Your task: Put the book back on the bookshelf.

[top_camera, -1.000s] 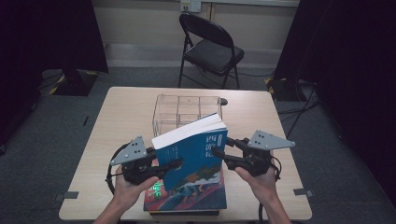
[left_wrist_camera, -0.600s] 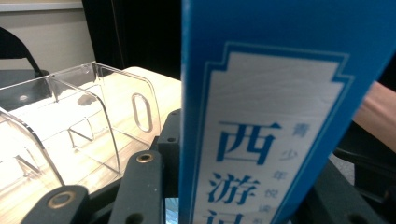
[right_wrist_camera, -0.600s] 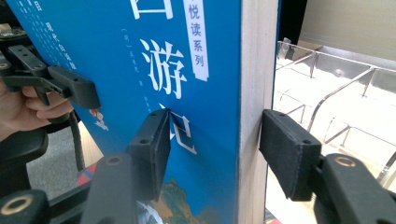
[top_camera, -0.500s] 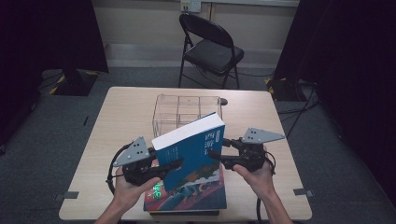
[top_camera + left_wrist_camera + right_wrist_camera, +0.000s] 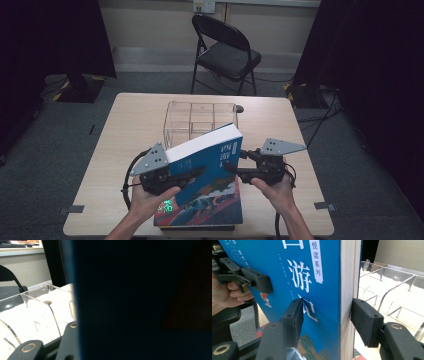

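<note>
Blue book (image 5: 210,160) stood tilted up off a second book (image 5: 210,212) lying flat at the near edge of the tabletop (image 5: 130,130), just in front of a clear divided organizer (image 5: 200,117). Gripped from both sides: left gripper (image 5: 197,172) fingers clamped on its left edge, right gripper (image 5: 325,315) fingers (image 5: 293,315) straddling cover and page block, one pressed on the cover, the other just at the pages.

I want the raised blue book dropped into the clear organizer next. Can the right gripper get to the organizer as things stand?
Probably yes. The right gripper is clamped on the blue book, and the clear organizer sits right behind that book with nothing between them. The book itself stands tilted, so it may meet the organizer's near wall first.
</note>
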`<action>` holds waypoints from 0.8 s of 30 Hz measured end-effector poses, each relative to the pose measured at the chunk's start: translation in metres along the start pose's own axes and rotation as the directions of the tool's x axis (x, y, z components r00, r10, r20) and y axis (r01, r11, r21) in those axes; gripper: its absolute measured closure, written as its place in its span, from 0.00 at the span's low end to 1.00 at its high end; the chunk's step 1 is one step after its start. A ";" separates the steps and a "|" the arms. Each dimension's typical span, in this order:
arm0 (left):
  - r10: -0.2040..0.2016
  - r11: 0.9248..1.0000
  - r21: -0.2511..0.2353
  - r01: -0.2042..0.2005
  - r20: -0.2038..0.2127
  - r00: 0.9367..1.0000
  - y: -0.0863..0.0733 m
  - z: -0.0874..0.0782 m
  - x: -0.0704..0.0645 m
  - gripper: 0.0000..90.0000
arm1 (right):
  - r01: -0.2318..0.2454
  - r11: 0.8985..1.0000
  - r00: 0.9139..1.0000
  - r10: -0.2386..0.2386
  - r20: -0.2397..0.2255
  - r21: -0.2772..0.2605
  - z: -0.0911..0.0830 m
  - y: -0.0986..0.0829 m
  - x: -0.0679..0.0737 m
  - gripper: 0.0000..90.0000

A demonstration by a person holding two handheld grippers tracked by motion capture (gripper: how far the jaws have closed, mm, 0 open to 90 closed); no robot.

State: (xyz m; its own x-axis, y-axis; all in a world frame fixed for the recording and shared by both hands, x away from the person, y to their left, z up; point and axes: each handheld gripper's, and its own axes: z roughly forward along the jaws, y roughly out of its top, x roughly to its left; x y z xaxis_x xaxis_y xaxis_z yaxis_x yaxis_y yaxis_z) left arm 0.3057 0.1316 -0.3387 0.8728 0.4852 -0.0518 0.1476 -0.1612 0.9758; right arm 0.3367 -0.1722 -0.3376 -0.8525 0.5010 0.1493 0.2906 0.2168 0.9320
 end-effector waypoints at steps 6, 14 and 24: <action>0.001 0.999 -0.040 -0.002 -0.024 1.000 -0.003 0.001 -0.002 0.63 | 0.002 1.000 1.000 -0.002 0.001 0.000 0.001 0.000 0.000 0.49; -0.010 0.999 -0.035 0.008 -0.045 0.999 -0.002 0.003 -0.003 0.65 | 0.003 1.000 1.000 -0.003 0.005 0.003 0.002 0.001 0.000 0.49; -0.042 0.999 -0.024 0.040 -0.062 0.997 0.000 0.001 -0.001 0.67 | -0.008 1.000 1.000 0.008 0.010 0.029 0.010 -0.012 -0.005 0.49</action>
State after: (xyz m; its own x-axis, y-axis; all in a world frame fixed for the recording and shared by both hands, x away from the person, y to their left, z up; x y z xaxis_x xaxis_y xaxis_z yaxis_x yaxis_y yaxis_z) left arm 0.3057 0.1302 -0.3392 0.8354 0.5440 -0.0793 0.1715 -0.1209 0.9777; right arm 0.3415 -0.1690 -0.3531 -0.8456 0.5113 0.1534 0.3103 0.2370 0.9206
